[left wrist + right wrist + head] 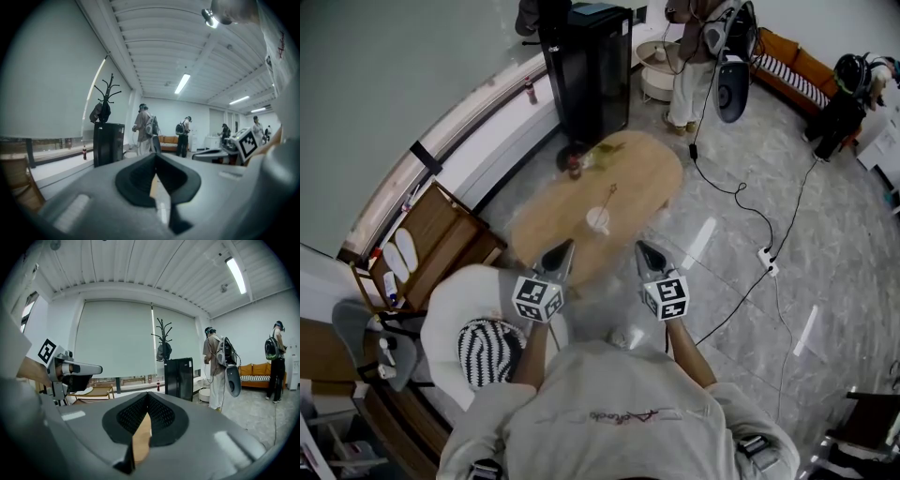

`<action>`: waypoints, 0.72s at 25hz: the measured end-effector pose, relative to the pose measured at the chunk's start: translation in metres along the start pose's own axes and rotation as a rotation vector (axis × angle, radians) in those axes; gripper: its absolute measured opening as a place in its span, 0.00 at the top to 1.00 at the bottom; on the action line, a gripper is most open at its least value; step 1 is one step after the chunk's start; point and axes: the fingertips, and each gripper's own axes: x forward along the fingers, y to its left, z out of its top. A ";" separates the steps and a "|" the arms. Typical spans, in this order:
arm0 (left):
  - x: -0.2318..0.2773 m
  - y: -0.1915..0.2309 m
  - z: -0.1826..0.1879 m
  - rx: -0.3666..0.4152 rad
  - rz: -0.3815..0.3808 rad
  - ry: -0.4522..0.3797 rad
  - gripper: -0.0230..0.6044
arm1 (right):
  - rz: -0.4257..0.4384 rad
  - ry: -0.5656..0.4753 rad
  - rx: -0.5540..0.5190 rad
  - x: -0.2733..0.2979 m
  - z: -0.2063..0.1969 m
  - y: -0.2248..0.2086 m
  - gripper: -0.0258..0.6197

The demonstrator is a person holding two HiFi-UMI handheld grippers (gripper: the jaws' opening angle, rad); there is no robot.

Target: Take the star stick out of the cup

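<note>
The star stick (pixel 610 195) is a thin, pale rod standing in the cup (pixel 597 221). It leans toward the far right, and its top end is too small to make out. The cup is a small, round, white tumbler set upright near the middle of the bench (pixel 642 178), an oval top of light, smooth wood.

At the bench's far left edge stands a small dark bottle (pixel 574 169), well apart from the cup. Around the bench lies a glossy grey floor (pixel 825 244) with marble-like veining, and a thin black cable (pixel 741 199) snakes across it on the right. A tall, boxy black cabinet (pixel 591 66) stands beyond the bench. A black-and-white striped cushion (pixel 487 349) lies on a rounded white chair (pixel 459 300) at the near left.

The left tongs (pixel 561 251) and right tongs (pixel 649 253) are grey, tapered wedges pointing at the bench from its near side, either side of the cup and clear of it. Both are closed at the tips, with nothing between them.
</note>
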 end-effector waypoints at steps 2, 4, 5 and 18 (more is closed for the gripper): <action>0.011 0.000 0.000 0.000 0.002 0.002 0.97 | 0.000 -0.003 0.000 0.005 0.003 -0.011 0.95; 0.019 0.001 -0.002 -0.002 0.006 0.008 0.97 | 0.004 -0.003 0.002 0.009 0.003 -0.018 0.95; 0.021 0.002 -0.004 -0.004 0.008 0.013 0.97 | 0.008 -0.001 0.004 0.011 0.001 -0.021 0.95; 0.031 0.018 -0.026 -0.037 0.038 0.055 0.97 | 0.042 0.046 0.025 0.035 -0.019 -0.026 0.95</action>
